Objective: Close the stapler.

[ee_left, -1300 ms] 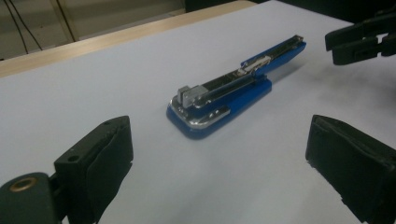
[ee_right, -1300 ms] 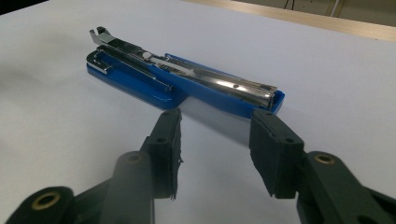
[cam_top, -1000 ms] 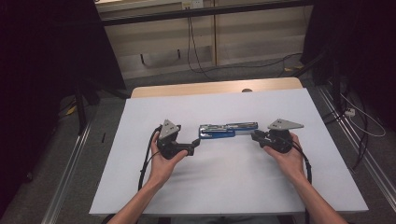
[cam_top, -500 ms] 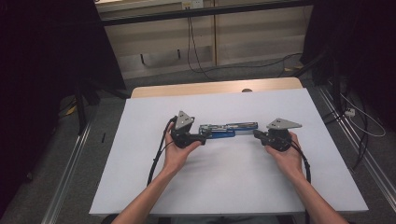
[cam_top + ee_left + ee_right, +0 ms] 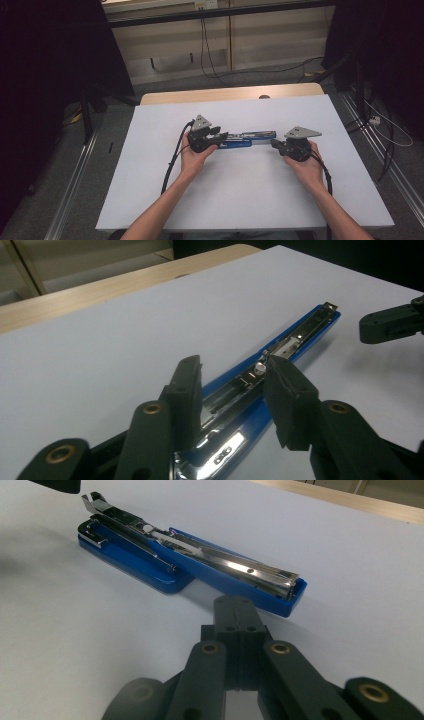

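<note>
1. A blue stapler (image 5: 245,139) lies opened out flat near the middle of the white tabletop (image 5: 250,200), its long axis running left to right between the two grippers.
2. In the right gripper view the stapler (image 5: 190,560) shows two parts: a low blue base toward the far left and a blue arm carrying a shiny metal staple channel that ends near the camera.
3. The left gripper (image 5: 220,138) sits at the stapler's left end, held in the person's left hand (image 5: 196,156).
4. In the left gripper view its jaws stand wide apart, one on each side of the stapler (image 5: 270,365), straddling the metal channel; whether either pad touches the metal cannot be told.
5. The right gripper (image 5: 274,143) is at the stapler's right end, held in the right hand (image 5: 306,165).
6. In the right gripper view the right gripper (image 5: 239,612) has its jaws pressed together with nothing between them, their tips just short of the stapler's near blue end.
7. A grey three-cornered plate tops each gripper, and a black cable (image 5: 172,160) trails from the left one back across the tabletop.
8. A strip of bare wood (image 5: 225,95) shows along the far edge beyond the white surface.
</note>
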`<state>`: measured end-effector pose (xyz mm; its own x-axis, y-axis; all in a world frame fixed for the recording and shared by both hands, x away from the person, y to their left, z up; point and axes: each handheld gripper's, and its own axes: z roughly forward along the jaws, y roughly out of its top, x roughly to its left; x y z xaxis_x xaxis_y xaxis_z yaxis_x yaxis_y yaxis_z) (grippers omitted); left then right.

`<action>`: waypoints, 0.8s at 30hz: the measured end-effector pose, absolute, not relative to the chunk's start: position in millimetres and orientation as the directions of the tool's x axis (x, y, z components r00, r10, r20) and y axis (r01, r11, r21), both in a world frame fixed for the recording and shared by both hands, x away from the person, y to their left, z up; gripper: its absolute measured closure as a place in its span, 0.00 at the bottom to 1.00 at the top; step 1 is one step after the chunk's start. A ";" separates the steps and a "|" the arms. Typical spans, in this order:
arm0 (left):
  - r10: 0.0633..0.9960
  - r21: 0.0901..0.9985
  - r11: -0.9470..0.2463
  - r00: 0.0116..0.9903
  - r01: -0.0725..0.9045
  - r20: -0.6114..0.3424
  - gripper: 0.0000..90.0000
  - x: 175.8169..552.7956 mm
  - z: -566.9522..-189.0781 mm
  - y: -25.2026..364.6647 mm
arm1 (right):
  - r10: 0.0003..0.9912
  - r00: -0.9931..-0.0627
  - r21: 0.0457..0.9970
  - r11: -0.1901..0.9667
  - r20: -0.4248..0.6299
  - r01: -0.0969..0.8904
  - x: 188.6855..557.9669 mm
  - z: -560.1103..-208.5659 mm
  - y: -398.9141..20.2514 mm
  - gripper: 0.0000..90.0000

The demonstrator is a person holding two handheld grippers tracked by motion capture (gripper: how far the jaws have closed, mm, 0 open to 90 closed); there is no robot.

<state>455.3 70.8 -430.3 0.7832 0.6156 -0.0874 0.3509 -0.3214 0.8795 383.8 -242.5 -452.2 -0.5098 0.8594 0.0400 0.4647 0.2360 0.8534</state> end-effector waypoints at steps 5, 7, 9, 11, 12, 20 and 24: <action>0.610 0.875 -0.324 0.786 0.361 -0.099 0.81 452.9 -438.2 69.8 | 0.866 -0.499 0.848 0.232 0.044 0.476 385.1 -452.3 -249.2 1.00; 0.610 0.871 -0.336 0.788 0.357 -0.088 0.88 453.0 -438.6 71.8 | 0.869 -0.493 0.849 0.223 0.050 0.479 385.2 -451.7 -252.3 1.00; 0.613 0.867 -0.332 0.784 0.371 -0.101 0.93 453.2 -438.5 74.3 | 0.871 -0.488 0.849 0.219 0.051 0.481 385.5 -451.6 -254.5 1.00; 0.611 0.859 -0.348 0.785 0.377 -0.097 0.98 454.4 -438.9 76.8 | 0.872 -0.487 0.848 0.219 0.052 0.483 385.9 -452.6 -255.6 1.00; 0.612 0.857 -0.356 0.786 0.371 -0.086 1.00 455.1 -439.6 78.0 | 0.872 -0.486 0.847 0.219 0.052 0.485 385.8 -452.9 -255.3 1.00; 0.602 0.824 -0.405 0.794 0.397 -0.086 1.00 455.6 -446.2 77.4 | 0.863 -0.504 0.838 0.241 0.047 0.490 385.8 -454.9 -251.5 1.00; 0.612 0.812 -0.423 0.788 0.401 -0.070 1.00 455.5 -449.6 75.2 | 0.864 -0.501 0.837 0.236 0.052 0.494 384.9 -455.3 -252.7 1.00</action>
<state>455.5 75.2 -449.6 0.7875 0.6123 -0.0698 0.4011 -0.4234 0.8123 384.9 -252.7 -455.3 -0.5009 0.8639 0.0522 0.4941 0.2360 0.8368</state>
